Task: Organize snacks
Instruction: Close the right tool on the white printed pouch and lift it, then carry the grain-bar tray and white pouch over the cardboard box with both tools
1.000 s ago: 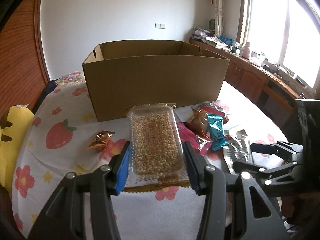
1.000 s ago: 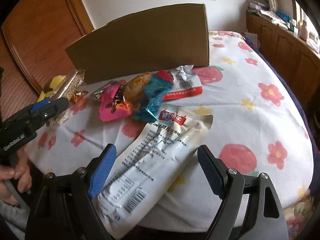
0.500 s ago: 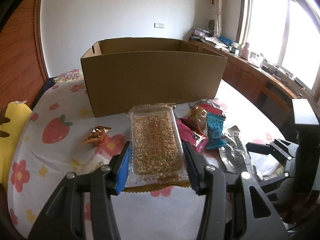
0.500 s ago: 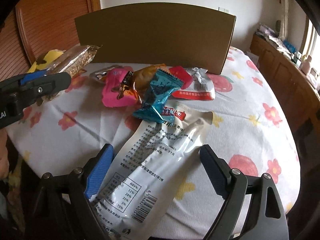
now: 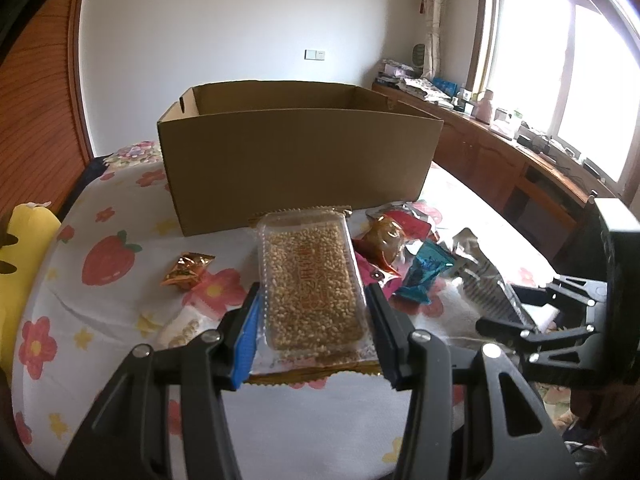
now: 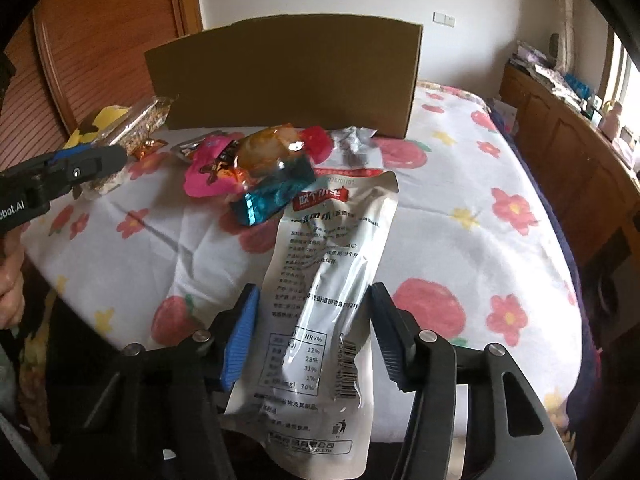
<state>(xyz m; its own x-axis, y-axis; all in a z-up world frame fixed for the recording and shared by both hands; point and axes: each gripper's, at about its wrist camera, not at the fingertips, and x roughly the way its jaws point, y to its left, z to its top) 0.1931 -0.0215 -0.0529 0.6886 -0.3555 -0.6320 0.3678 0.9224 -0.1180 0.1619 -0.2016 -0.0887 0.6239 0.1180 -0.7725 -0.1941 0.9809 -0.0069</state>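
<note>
My left gripper is shut on a clear pack of pressed grain, held level above the flowered tablecloth in front of the open cardboard box. In the right wrist view the box stands behind a heap of small wrapped snacks: teal, pink and amber. My right gripper has its jaws closing on a long white pouch. Both pads touch the pouch's side edges, and it looks pinched narrower there.
A small gold wrapper lies left of the grain pack. A red-and-silver pouch rests by the box. A yellow plush toy sits at the table's left edge, and wooden cabinets run along the right wall. A hand shows at far left.
The right gripper's jaws have come in from wide apart to the white pouch's edges, and the pouch now lies straight between them. The left gripper has kept still with its pack.
</note>
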